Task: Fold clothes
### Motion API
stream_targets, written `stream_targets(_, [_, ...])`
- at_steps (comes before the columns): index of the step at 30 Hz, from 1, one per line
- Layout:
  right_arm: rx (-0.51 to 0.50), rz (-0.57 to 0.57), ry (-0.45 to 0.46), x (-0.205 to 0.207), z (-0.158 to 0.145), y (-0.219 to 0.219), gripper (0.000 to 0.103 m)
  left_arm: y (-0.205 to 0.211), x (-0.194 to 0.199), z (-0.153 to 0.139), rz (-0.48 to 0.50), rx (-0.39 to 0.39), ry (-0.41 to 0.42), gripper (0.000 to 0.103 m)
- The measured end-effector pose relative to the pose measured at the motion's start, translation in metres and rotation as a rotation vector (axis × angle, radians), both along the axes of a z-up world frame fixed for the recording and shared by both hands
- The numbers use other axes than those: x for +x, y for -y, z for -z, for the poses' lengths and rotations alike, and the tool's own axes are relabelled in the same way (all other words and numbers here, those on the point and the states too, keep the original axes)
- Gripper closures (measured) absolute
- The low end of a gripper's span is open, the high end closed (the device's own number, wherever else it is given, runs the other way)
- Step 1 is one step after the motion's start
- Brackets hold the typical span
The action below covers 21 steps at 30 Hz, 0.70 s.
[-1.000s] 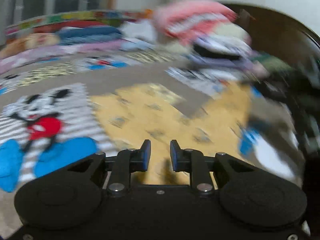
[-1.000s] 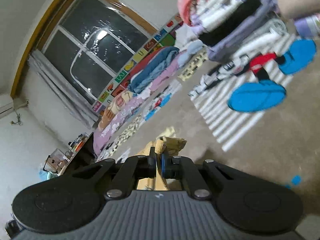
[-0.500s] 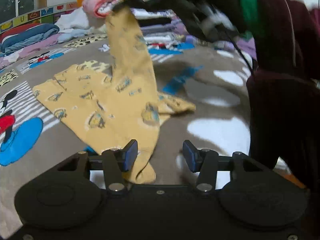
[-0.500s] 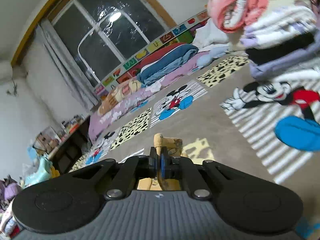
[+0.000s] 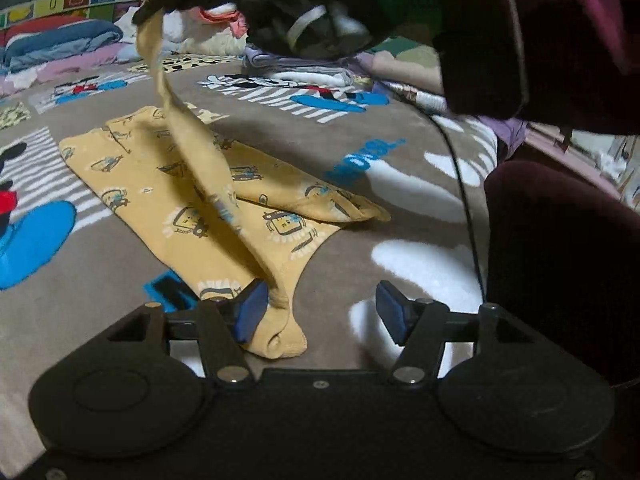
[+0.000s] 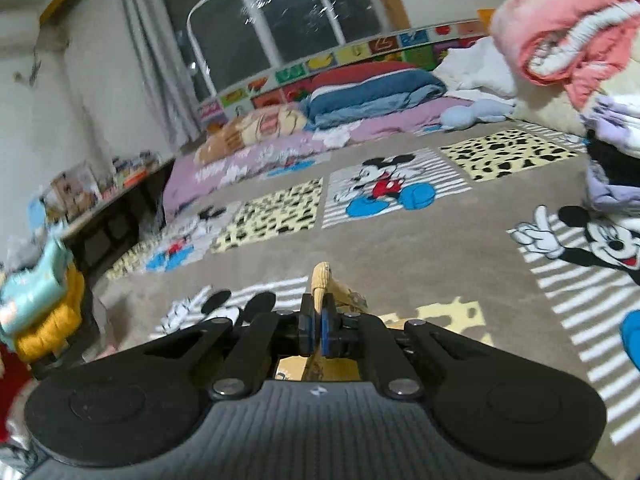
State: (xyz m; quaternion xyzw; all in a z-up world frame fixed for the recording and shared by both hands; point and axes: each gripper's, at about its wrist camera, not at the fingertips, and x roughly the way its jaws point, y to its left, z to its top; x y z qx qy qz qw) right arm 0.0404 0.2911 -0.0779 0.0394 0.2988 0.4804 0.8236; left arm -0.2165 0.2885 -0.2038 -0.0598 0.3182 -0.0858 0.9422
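yellow cotton child's trousers with robot prints (image 5: 188, 200) half-lifted off the grey cartoon-patterned carpet (image 5: 360, 248)
right gripper (image 6: 318, 330) pinches one cuff high at 11 o'clock, probably to fold it over; left gripper (image 5: 318, 312) gapes wide, other cuff by its 9 o'clock finger, unclamped

Each hand-held gripper (image 5: 318, 312) is black with blue pads (image 5: 250, 314) and silver screws; a maroon sleeve (image 5: 560, 36) and thin black cable (image 5: 466, 208) fill the frame's right.
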Motion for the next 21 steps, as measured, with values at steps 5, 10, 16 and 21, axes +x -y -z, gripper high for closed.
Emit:
stream_targets(5, [-0.083,-0.028,0.025,-0.004,0.017,-0.037,0.098,-0.006,-0.001,0.001,0.009,-0.045,0.002,0.042])
stream_targets(10, [-0.16,-0.04,0.029,-0.002,0.039,-0.064,0.098,-0.008,0.0,0.002,0.018,-0.069,0.004,0.04])
stream_targets(16, [-0.226,-0.057,0.031,0.0,0.059,-0.089,0.098,-0.014,-0.002,0.001,0.016,-0.11,0.009,0.04])
stream_targets(21, [-0.271,-0.072,0.013,0.003,0.074,-0.106,0.098,-0.023,-0.004,0.002,0.007,-0.174,0.015,0.039])
